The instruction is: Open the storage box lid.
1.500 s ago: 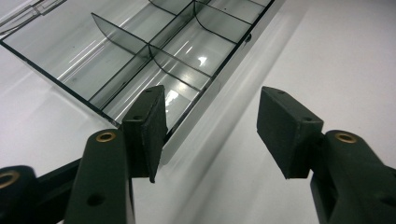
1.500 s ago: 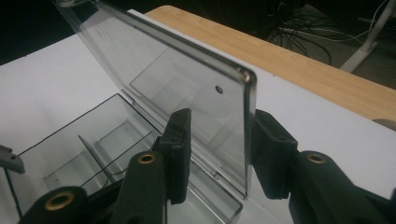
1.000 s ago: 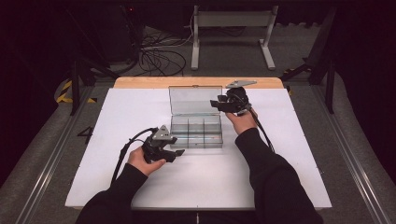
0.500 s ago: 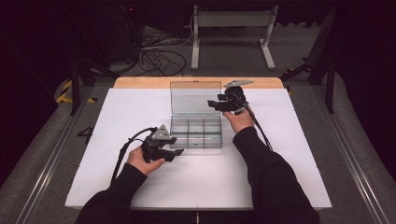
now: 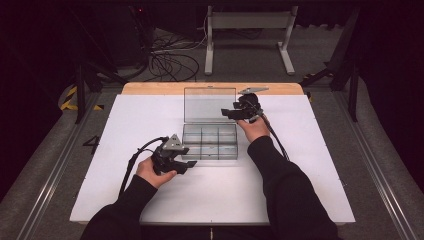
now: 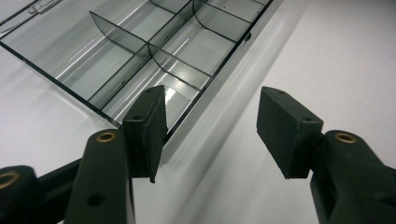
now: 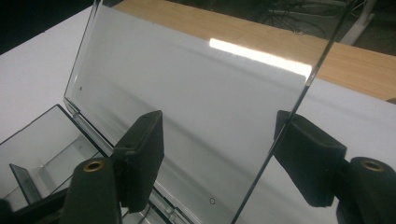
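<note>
Box [image 5: 209, 143] sits mid-worktop [image 5: 320, 165], lid [image 5: 210, 104] already upright, compartments empty. Your right gripper [image 7: 219, 154] straddles the lid's edge, fingers just opening, released. Left gripper [image 6: 210, 128] released at the front corner. Filling remains.

The white surface [image 5: 310, 165] is evenly bright under overhead light while the room around it lies dim; shadows under the arms are faint; a hard glare streak crosses the clear lid [image 7: 187, 116] in the right gripper view; near claw parts look soft.
</note>
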The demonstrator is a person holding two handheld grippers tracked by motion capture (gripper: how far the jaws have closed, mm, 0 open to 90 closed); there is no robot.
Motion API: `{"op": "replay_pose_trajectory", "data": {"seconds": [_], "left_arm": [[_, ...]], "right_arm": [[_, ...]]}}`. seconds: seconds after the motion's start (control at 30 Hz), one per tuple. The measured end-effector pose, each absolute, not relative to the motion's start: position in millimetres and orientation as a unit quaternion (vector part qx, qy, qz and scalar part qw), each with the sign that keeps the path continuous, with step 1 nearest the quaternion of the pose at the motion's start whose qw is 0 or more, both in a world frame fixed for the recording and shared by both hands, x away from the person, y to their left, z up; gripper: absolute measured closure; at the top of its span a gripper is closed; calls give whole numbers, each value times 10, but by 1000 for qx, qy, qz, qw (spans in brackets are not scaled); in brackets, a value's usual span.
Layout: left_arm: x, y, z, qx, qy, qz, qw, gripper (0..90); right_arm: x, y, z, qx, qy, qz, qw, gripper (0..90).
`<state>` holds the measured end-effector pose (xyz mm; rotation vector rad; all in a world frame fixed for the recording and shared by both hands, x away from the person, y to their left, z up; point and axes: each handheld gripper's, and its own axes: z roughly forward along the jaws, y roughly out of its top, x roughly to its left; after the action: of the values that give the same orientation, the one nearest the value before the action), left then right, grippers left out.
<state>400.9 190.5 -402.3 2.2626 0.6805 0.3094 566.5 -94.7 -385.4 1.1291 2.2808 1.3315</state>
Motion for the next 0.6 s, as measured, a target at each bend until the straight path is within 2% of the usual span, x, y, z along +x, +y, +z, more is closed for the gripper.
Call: {"op": "replay_pose_trajectory", "data": {"seconds": [0.43,0.6], "left_arm": [[4006,1903,-4025,881,265,116,374,427],[4006,1904,-4024,882,265,116,373,425]], "right_arm": [[5722,-942,-3980,405,790,447,110,268],[5733,-946,-4011,412,792,436,115,226]]}}
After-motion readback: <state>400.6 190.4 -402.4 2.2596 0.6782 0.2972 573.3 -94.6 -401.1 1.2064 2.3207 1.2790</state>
